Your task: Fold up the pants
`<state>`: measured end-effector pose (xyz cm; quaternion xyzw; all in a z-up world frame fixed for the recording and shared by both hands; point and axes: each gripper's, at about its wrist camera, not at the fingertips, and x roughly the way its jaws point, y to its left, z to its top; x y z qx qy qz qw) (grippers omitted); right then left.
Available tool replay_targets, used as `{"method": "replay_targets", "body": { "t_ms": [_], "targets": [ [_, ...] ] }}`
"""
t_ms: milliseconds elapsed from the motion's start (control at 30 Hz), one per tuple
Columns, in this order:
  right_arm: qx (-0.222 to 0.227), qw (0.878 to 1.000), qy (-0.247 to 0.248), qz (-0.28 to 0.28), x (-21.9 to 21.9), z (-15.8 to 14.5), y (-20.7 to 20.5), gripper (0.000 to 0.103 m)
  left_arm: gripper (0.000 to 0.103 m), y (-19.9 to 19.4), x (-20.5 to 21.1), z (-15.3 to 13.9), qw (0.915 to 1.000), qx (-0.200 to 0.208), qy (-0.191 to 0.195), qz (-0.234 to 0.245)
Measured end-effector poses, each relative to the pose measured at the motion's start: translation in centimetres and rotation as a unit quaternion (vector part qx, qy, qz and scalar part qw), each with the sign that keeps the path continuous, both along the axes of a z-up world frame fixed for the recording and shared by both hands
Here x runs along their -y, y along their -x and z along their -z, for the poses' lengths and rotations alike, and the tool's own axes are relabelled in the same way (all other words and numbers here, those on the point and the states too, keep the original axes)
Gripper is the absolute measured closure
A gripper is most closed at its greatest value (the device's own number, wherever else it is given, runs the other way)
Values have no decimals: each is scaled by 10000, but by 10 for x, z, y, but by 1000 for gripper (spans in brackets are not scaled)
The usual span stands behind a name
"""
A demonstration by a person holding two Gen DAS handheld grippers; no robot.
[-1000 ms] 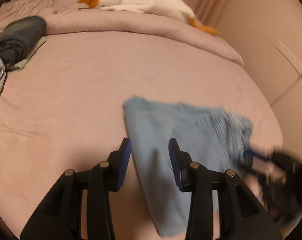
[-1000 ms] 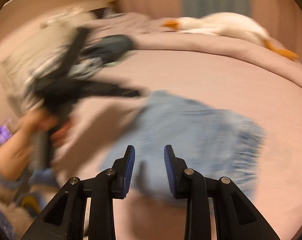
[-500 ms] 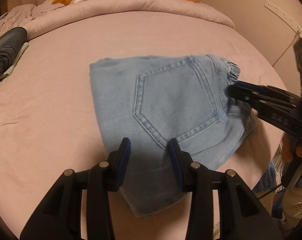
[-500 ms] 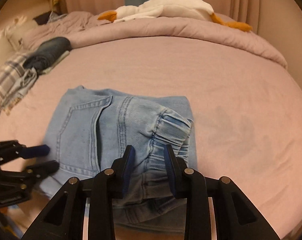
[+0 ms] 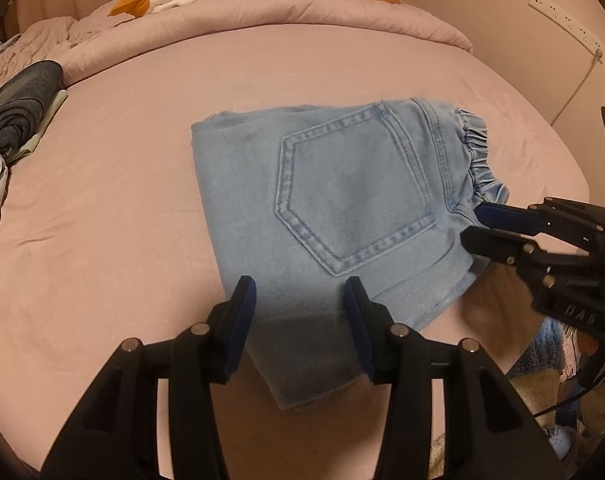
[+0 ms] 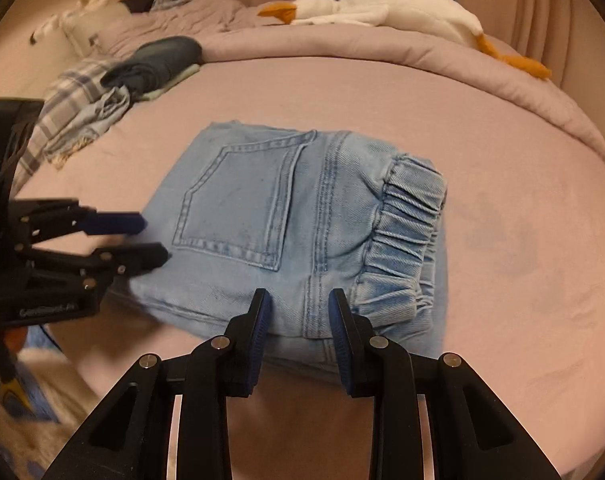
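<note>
Lying: the pants (image 5: 334, 204), light blue denim, rest folded into a compact block on the pink bed (image 5: 114, 208), back pocket up, elastic waistband at the right end.
Pants versus a second ago: then a blurred blue shape; now sharp and flat, filling more of both wrist views.
Left hand-held gripper (image 5: 300, 300): open, nothing pinched; its jaws have just been opening, and they stand over the near left edge of the pants, which shows between them. In the right wrist view it (image 6: 152, 238) sits at the left edge of the pants, tips at the denim's border; contact cannot be told.
Left hand-held gripper versus a second ago: then beside the left border of the cloth, now above the cloth itself.
Right hand-held gripper (image 6: 300, 308): jaws parted by a narrow gap, clamping nothing, over the near edge just left of the waistband. In the left wrist view it (image 5: 472, 226) reaches in from the right, tips against the waistband corner.
Right hand-held gripper versus half a second ago: gap unchanged; the pants loom larger beneath it.
Far side: a white plush goose (image 6: 386, 12) on the rolled duvet (image 6: 442, 60).
Far left: dark folded clothes (image 6: 158, 62) and a plaid cloth (image 6: 74, 108).
</note>
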<state>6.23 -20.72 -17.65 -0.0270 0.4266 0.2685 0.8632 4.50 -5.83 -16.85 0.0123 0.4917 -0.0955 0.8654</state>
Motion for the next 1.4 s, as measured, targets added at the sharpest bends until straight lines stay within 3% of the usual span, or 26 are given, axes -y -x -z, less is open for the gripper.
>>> {"method": "replay_targets", "body": {
  "t_ms": [200, 300, 433, 633, 833, 1033, 1400],
  "targets": [
    [-171, 9966, -806, 57, 25, -16, -10, 73, 53, -1, -11, -5, 9996, 39, 136, -233],
    [-296, 9905, -1308, 315, 43, -17, -16, 54, 52, -1, -16, -7, 9993, 87, 140, -323],
    [-490, 9839, -1582, 675, 63, -12, -27, 53, 45, -3, -22, -11, 9989, 106, 213, -414],
    [-649, 9808, -1617, 872, 71, -8, -35, 38, 31, -7, -25, -12, 9982, 110, 260, -521],
    [-832, 9805, -1570, 844, 71, -4, -44, 34, 24, -11, -34, -9, 9971, -11, 426, -624],
    [-1104, 9752, -1677, 929, 77, 5, -51, 34, 24, -12, -37, -8, 9965, -59, 485, -671],
    [-1205, 9720, -1753, 1000, 82, 5, -56, 34, 24, -21, -41, -3, 9933, -242, 886, -701]
  ]
}}
